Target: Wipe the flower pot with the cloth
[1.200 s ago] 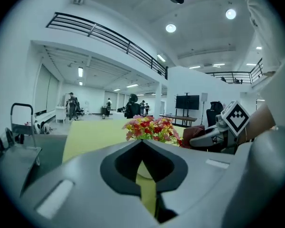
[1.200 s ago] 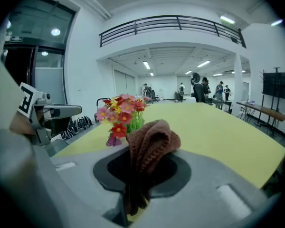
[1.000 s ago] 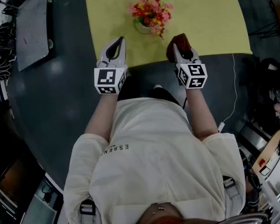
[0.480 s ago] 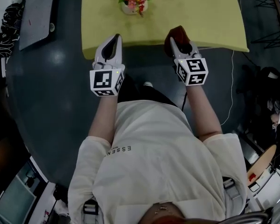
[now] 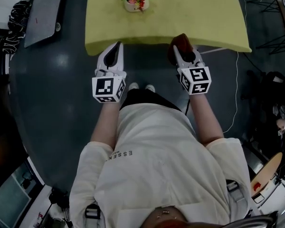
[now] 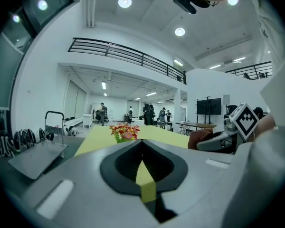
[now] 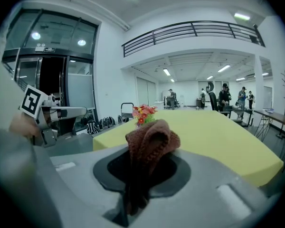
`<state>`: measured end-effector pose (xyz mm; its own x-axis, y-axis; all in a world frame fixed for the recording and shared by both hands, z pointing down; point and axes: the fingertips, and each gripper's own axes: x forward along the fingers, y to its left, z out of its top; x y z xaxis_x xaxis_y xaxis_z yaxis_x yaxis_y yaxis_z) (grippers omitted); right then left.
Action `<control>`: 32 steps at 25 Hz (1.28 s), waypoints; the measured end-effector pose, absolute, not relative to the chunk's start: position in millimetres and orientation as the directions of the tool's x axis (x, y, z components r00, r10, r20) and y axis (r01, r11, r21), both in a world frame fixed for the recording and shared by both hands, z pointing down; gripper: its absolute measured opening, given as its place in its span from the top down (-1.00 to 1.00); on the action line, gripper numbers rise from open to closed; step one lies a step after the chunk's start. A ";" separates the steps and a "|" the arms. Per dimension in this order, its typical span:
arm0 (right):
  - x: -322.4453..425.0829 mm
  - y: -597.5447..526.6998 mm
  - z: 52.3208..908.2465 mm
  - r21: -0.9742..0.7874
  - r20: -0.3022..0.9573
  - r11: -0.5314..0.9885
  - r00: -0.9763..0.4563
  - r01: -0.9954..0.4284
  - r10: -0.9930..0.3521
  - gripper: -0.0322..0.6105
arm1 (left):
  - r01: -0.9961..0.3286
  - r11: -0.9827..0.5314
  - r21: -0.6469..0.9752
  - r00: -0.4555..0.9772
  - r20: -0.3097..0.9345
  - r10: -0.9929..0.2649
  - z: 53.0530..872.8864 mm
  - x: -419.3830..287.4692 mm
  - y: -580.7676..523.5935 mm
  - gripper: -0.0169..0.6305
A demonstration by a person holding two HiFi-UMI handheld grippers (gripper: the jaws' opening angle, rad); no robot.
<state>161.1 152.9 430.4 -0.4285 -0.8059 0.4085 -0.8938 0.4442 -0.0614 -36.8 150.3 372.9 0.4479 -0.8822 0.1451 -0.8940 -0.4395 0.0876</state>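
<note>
Both had retreated off the table [image 5: 204, 18]: right gripper [image 5: 179, 51] jaws clamped on cloth [image 5: 181, 39], left gripper [image 5: 117, 47] jaws together; flower pot [image 5: 135, 5], top centre, likely beyond reach.

Your right gripper [image 7: 143, 163] is closed on the brown cloth [image 7: 151, 139], which bunches up above the jaws. Behind it, the flower pot [image 7: 143, 115] stands on the yellow surface [image 7: 218, 137].

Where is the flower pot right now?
In the head view, the flower pot stands on the yellow table at the top, left of centre, ahead of the left gripper and not touching it.
</note>
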 end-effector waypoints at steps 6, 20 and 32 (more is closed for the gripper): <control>138.7 168.2 427.3 -0.012 0.390 0.495 -0.460 -0.869 -0.798 0.73 | -0.890 -0.446 0.092 0.455 0.133 -0.880 371.6 -42.1 158.1 0.92; 119.1 182.4 432.4 -0.033 0.382 0.524 -0.495 -0.851 -0.780 0.73 | -0.881 -0.467 0.073 0.473 0.126 -0.872 370.0 -39.1 169.5 0.92; 114.2 188.0 440.2 -0.022 0.393 0.544 -0.508 -0.839 -0.767 0.73 | -0.878 -0.473 0.075 0.479 0.134 -0.868 382.5 -37.6 175.1 0.92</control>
